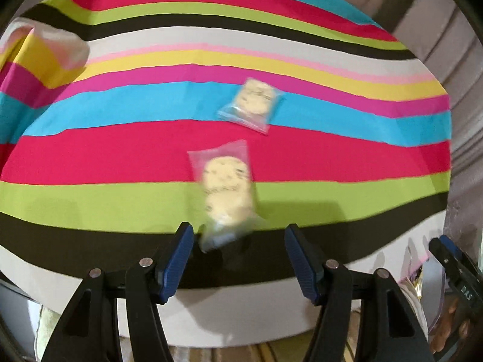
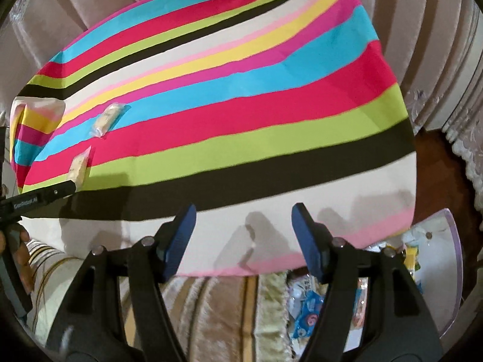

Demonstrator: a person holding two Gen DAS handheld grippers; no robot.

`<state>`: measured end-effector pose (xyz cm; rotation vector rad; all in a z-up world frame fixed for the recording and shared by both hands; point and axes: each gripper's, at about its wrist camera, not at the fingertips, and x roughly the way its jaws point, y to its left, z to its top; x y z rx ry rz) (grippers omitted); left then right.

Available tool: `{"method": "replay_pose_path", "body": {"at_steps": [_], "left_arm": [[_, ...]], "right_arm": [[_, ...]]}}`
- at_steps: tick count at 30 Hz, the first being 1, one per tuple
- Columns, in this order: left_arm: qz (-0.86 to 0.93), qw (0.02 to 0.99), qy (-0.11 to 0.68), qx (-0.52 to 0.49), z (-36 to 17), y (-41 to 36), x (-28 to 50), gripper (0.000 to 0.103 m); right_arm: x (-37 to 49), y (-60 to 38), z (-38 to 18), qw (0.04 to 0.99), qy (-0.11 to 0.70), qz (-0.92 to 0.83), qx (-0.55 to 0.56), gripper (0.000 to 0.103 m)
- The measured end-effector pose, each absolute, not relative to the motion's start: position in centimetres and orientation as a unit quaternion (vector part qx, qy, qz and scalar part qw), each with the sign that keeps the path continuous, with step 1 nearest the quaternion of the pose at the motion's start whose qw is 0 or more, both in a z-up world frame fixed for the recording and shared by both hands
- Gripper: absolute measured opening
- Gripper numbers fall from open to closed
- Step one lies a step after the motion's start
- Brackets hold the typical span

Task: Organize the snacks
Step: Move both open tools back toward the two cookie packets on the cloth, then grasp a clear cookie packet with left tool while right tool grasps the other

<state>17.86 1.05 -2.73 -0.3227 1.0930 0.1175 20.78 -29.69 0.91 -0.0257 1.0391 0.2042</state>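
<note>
Two clear packets of pale cookies lie on a striped tablecloth (image 1: 120,163). The near packet (image 1: 225,191) lies on the red and green stripes, blurred, its near end between my left gripper's (image 1: 238,241) open blue pads. The far packet (image 1: 252,104) lies on the blue stripe beyond it. In the right wrist view both packets show at far left, the near one (image 2: 79,167) and the far one (image 2: 107,119). My right gripper (image 2: 243,221) is open and empty over the table's white near edge. The left gripper's finger (image 2: 45,196) shows there beside the near packet.
A clear plastic container (image 2: 452,271) with several wrapped snacks stands low at the right, beside the table; it shows in the left wrist view (image 1: 437,301) too. A folded-up cloth corner (image 1: 48,54) sits at the table's far left. Curtains (image 2: 437,45) hang behind. A striped sofa (image 2: 211,316) lies below.
</note>
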Motion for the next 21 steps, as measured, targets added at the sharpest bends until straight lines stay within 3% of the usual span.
{"method": "replay_pose_path", "body": {"at_steps": [4,9,11,13,21], "left_arm": [[0.06,0.838,0.522,-0.145,-3.3,1.3,18.8,0.063],[0.061,0.839,0.529,-0.113,-4.1,0.6,20.3,0.054],[0.071,0.841,0.53,-0.084,-4.1,0.1,20.7,0.042],[0.073,0.844,0.528,-0.066,-4.2,-0.3,21.0,0.038],[0.08,0.853,0.511,-0.06,-4.0,0.6,21.1,0.037]], "right_arm": [[21.4,-28.7,1.0,0.867,0.489,0.096,-0.01,0.069],[22.2,-27.8,1.2,0.87,0.483,0.099,-0.013,0.069],[22.5,-27.2,1.2,0.871,0.481,0.101,-0.009,0.069],[22.8,-26.6,1.2,0.872,0.478,0.103,-0.007,0.069],[24.8,-23.3,0.9,0.877,0.468,0.11,-0.009,0.069]]}}
